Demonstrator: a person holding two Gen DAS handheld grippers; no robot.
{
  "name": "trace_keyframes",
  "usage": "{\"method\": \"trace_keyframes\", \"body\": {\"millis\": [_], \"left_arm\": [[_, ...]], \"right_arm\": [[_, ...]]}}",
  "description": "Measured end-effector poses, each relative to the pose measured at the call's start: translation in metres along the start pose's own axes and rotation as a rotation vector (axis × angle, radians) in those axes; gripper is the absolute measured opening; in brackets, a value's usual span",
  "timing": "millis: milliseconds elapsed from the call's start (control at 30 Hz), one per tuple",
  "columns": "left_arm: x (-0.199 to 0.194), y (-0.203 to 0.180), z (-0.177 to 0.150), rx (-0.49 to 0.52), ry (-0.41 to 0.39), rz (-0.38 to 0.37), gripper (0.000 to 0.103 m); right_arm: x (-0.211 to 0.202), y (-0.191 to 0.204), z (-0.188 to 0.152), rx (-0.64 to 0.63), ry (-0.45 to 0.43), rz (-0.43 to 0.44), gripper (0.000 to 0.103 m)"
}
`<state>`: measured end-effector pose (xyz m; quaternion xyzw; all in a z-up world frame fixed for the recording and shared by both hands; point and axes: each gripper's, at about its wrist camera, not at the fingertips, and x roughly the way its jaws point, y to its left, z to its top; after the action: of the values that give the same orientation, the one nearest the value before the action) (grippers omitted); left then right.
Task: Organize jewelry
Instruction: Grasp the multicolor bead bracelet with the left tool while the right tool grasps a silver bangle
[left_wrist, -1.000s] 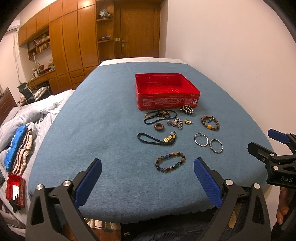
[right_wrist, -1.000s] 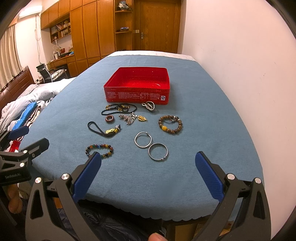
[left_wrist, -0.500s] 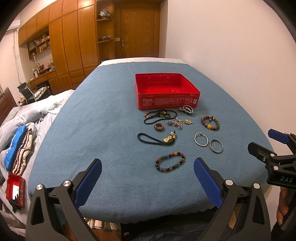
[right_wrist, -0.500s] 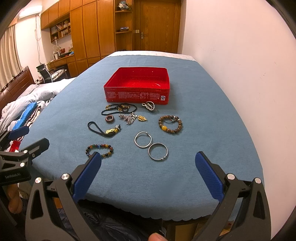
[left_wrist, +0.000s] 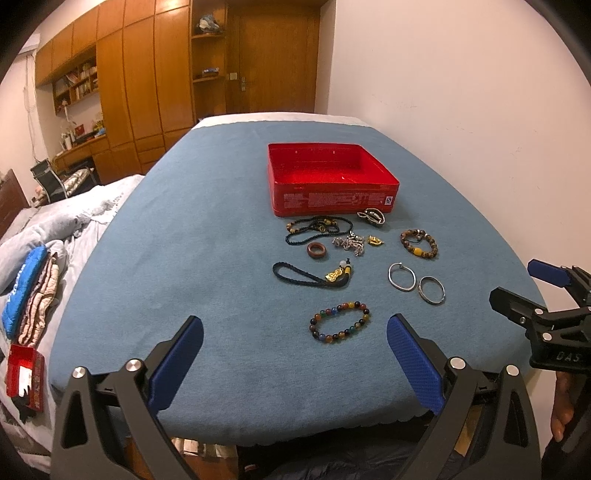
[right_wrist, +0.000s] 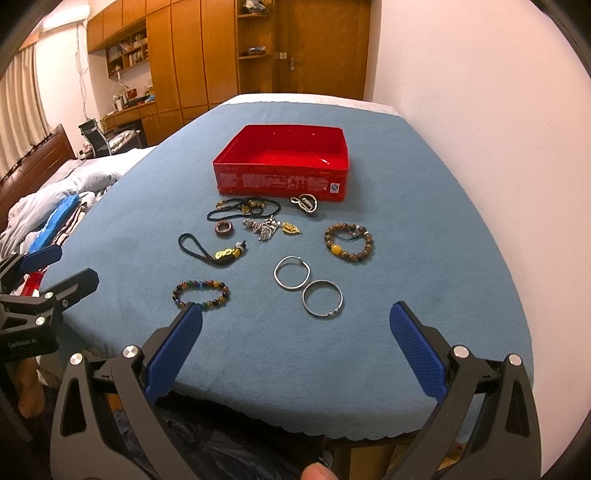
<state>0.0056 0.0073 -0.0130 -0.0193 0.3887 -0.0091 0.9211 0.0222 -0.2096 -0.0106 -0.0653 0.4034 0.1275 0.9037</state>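
Note:
An empty red tin box (left_wrist: 332, 181) (right_wrist: 282, 166) stands on a blue tablecloth (left_wrist: 207, 258). In front of it lie several pieces of jewelry: a multicolour bead bracelet (left_wrist: 340, 322) (right_wrist: 201, 294), two silver bangles (left_wrist: 402, 277) (right_wrist: 322, 298), a brown bead bracelet (left_wrist: 418, 244) (right_wrist: 349, 242), a black cord with a gold charm (left_wrist: 314, 275) (right_wrist: 212, 251), a brown ring (left_wrist: 316, 250), a black bead necklace (left_wrist: 314, 228) and small charms (left_wrist: 354, 243). My left gripper (left_wrist: 293, 354) and right gripper (right_wrist: 295, 343) are both open and empty, near the table's front edge.
A white wall (left_wrist: 461, 110) runs along the table's right side. A bed with bedding and folded clothes (left_wrist: 33, 280) lies to the left. Wooden wardrobes and a door (left_wrist: 273, 62) stand at the back. A small red box (left_wrist: 24, 373) sits low at the left.

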Motion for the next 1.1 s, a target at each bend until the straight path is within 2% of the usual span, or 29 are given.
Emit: {"method": "trace_keyframes", "body": {"millis": [133, 800, 1000, 1067, 1100], "left_arm": [[0.012, 0.002, -0.003, 0.001, 0.031, -0.012, 0.099], [0.061, -0.008, -0.008, 0.016, 0.131, -0.029, 0.099], [0.085, -0.006, -0.015, 0.012, 0.165, -0.039, 0.099], [0.095, -0.004, -0.017, 0.008, 0.184, -0.035, 0.099], [0.102, -0.003, -0.018, 0.006, 0.197, -0.028, 0.099]], "right_arm": [[0.011, -0.007, 0.0, 0.015, 0.016, 0.042, 0.1], [0.05, -0.025, 0.0, 0.014, 0.052, 0.073, 0.1], [0.077, -0.037, -0.012, 0.052, 0.102, 0.098, 0.1], [0.083, -0.038, -0.015, 0.056, 0.103, 0.108, 0.099], [0.086, -0.039, -0.016, 0.059, 0.106, 0.113, 0.095]]}}
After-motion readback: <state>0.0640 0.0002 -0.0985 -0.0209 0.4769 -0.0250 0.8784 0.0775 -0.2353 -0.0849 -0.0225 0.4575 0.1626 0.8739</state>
